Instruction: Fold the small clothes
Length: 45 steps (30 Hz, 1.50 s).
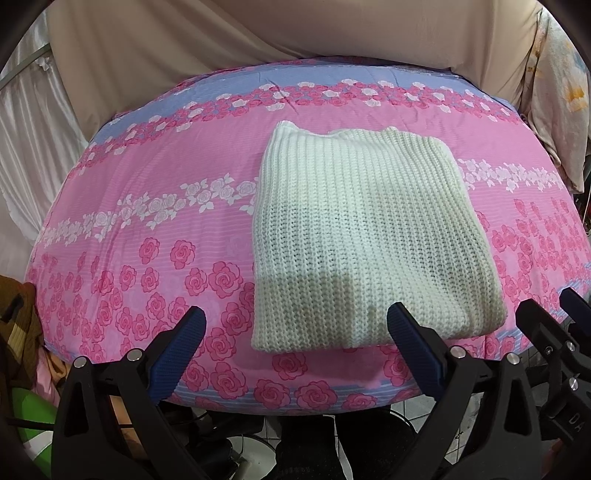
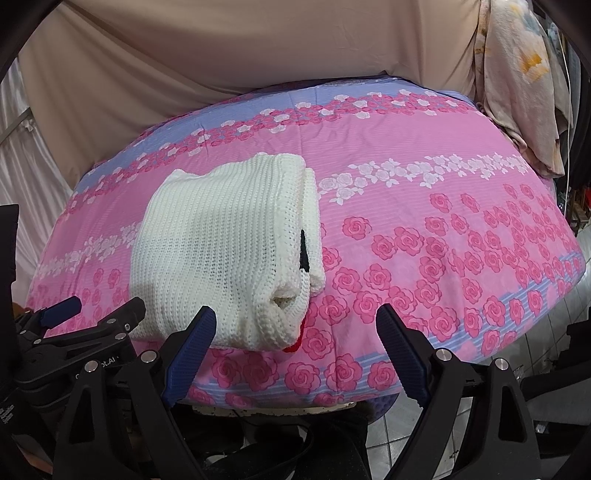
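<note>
A cream knitted garment (image 1: 365, 236) lies folded into a thick rectangle on the pink rose-print cover (image 1: 155, 192), near its front edge. My left gripper (image 1: 297, 332) hovers open just in front of the garment's near left corner, with nothing between its blue pads. In the right wrist view the same garment (image 2: 225, 251) shows stacked layers, a black mark and a bit of red at its right side. My right gripper (image 2: 295, 339) stands open in front of the garment's near right corner and holds nothing. Each gripper shows at the edge of the other's view.
The cover (image 2: 443, 236) drapes over a raised surface with a beige sheet (image 1: 258, 33) hung behind. A pale patterned cloth (image 2: 517, 92) hangs at the far right. Tiled floor (image 2: 424, 424) and clutter lie below the front edge; a green object (image 1: 26, 417) sits at lower left.
</note>
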Motion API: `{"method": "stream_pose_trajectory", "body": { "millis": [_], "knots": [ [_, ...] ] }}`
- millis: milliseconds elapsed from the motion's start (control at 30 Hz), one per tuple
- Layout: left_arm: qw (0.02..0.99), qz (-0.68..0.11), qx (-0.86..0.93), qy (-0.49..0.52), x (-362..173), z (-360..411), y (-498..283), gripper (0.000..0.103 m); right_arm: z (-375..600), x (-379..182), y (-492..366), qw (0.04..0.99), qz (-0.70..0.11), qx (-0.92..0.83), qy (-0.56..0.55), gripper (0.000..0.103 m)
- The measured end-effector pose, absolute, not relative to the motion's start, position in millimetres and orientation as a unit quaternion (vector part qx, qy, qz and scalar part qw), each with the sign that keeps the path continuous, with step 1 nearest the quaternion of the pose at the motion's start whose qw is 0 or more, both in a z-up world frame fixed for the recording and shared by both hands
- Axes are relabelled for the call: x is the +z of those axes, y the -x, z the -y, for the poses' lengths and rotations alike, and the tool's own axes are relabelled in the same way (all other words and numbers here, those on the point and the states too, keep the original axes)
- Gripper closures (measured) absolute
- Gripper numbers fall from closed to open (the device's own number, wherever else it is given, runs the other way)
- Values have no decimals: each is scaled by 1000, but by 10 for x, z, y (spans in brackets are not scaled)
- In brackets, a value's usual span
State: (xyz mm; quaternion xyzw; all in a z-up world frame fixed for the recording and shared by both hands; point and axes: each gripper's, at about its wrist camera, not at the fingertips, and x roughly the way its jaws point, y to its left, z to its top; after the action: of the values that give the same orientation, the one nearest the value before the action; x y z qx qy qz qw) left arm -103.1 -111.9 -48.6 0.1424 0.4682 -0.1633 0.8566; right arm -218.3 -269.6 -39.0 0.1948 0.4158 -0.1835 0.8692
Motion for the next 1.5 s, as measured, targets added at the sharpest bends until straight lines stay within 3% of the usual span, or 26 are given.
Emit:
{"method": "stream_pose_trajectory", "body": {
  "millis": [1500],
  "knots": [
    [860, -459, -176, -140, -419, 1121, 1074, 7, 2713, -396, 2206, 869, -417, -182, -193, 17]
  ]
}}
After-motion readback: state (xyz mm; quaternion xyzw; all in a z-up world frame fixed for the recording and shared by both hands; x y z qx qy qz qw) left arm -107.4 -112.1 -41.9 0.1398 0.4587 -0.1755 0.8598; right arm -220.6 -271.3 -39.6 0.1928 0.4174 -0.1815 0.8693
